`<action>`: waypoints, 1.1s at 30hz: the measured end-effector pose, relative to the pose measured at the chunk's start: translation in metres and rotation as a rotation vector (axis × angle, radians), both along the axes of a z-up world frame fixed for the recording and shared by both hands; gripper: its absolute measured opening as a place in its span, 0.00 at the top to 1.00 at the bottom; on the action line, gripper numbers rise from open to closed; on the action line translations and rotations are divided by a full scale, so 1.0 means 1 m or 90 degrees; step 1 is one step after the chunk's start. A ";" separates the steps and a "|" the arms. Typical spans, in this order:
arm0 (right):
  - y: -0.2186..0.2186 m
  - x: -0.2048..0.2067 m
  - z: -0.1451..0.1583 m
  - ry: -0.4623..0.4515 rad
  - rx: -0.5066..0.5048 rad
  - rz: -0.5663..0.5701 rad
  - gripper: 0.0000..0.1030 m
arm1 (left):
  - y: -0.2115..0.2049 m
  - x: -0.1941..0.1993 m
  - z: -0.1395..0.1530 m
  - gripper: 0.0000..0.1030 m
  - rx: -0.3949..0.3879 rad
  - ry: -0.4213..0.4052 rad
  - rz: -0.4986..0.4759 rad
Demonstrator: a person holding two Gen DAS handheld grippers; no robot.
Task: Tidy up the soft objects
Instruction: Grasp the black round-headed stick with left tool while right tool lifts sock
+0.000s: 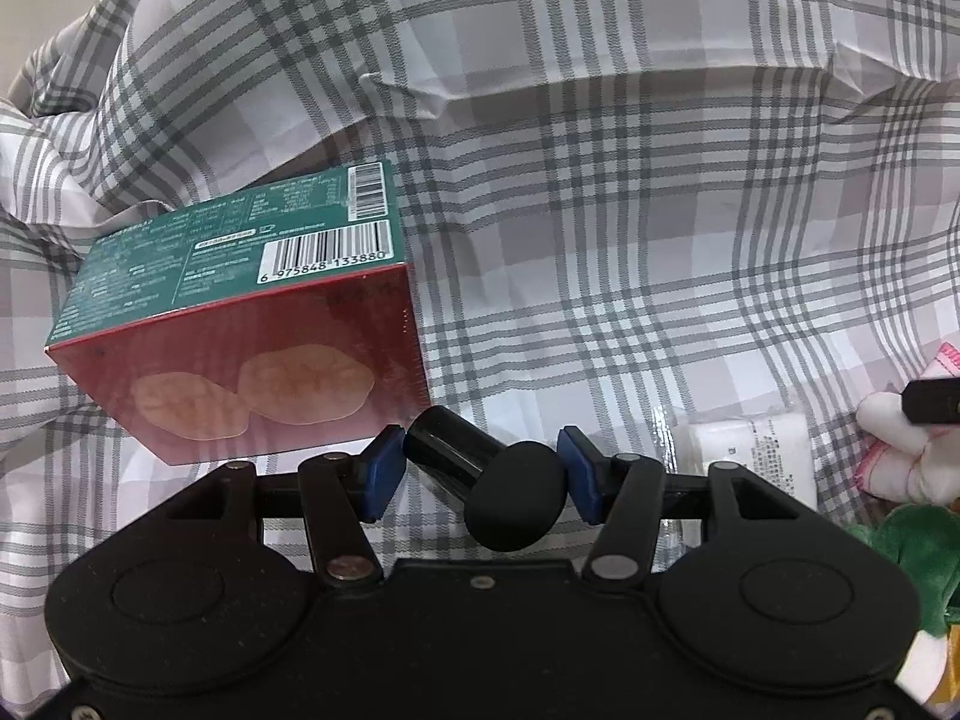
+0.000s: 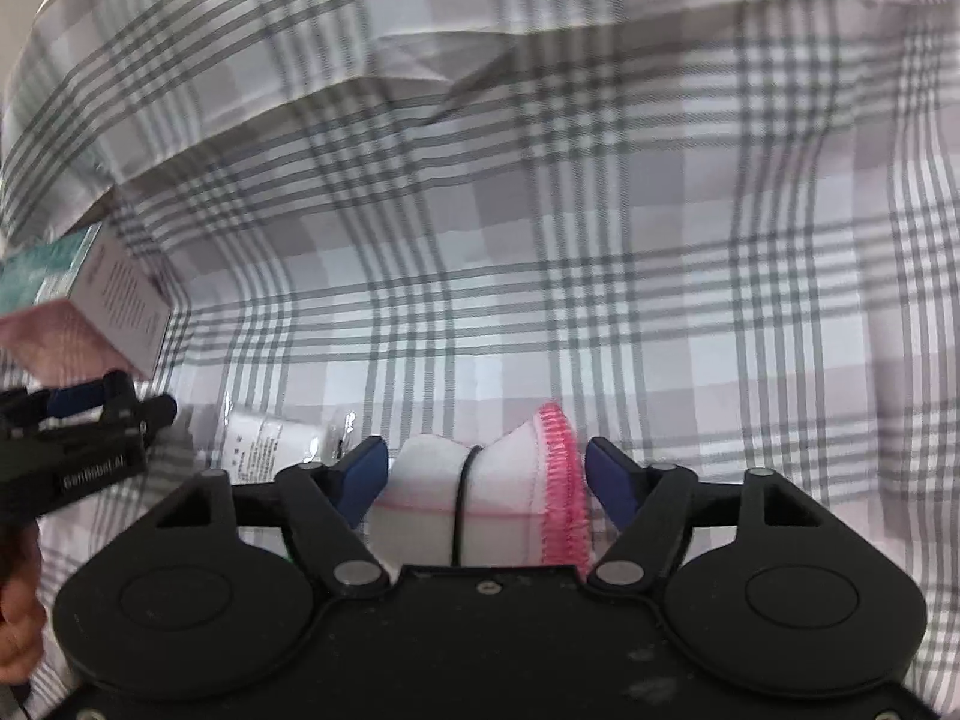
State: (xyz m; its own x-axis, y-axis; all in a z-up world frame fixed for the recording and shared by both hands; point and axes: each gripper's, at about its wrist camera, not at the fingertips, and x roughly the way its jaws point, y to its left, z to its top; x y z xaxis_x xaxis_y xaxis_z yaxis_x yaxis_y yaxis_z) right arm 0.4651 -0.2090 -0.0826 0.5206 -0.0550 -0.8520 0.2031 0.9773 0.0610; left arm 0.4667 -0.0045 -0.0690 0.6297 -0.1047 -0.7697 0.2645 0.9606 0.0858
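In the left wrist view my left gripper (image 1: 480, 474) holds a black cylindrical object with a rounded cap (image 1: 480, 474) lying slantwise between its blue pads. A red and green box (image 1: 240, 324) stands just ahead to the left on the plaid cloth (image 1: 600, 180). In the right wrist view my right gripper (image 2: 485, 480) has a white cloth with a pink stitched edge (image 2: 498, 498) between its blue pads; small gaps show at both sides. The same white and pink cloth (image 1: 900, 456) shows at the right edge of the left wrist view.
A white packet in clear wrap (image 1: 756, 456) lies on the cloth between the two grippers; it also shows in the right wrist view (image 2: 264, 444). A green plush (image 1: 918, 558) sits at the lower right. The plaid cloth rises in folds at the back.
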 end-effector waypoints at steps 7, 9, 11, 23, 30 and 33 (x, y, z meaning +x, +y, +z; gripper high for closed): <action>0.001 -0.002 0.005 -0.009 -0.009 -0.015 0.07 | -0.003 0.001 -0.008 0.48 0.003 0.008 0.003; 0.009 -0.003 0.003 -0.006 -0.019 -0.003 0.06 | -0.003 0.001 -0.008 0.48 0.004 0.009 0.004; 0.017 0.000 -0.003 0.003 -0.033 0.009 0.03 | -0.003 0.000 -0.009 0.48 0.006 0.010 0.005; 0.011 0.005 -0.014 0.027 -0.059 0.002 0.32 | -0.015 0.003 0.008 0.48 0.021 0.008 0.005; -0.031 -0.015 0.005 -0.005 -0.046 -0.065 0.32 | -0.055 -0.003 0.030 0.48 0.027 -0.004 -0.030; -0.050 -0.033 0.011 -0.017 -0.052 -0.102 0.32 | -0.081 -0.009 0.039 0.48 0.032 -0.008 -0.055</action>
State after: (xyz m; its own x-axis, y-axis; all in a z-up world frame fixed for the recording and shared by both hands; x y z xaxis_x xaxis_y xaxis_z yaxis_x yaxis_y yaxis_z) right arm 0.4321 -0.2594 -0.0716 0.5220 -0.2076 -0.8273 0.3558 0.9345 -0.0100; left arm 0.4574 -0.0859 -0.0297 0.6294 -0.1204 -0.7677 0.3443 0.9289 0.1366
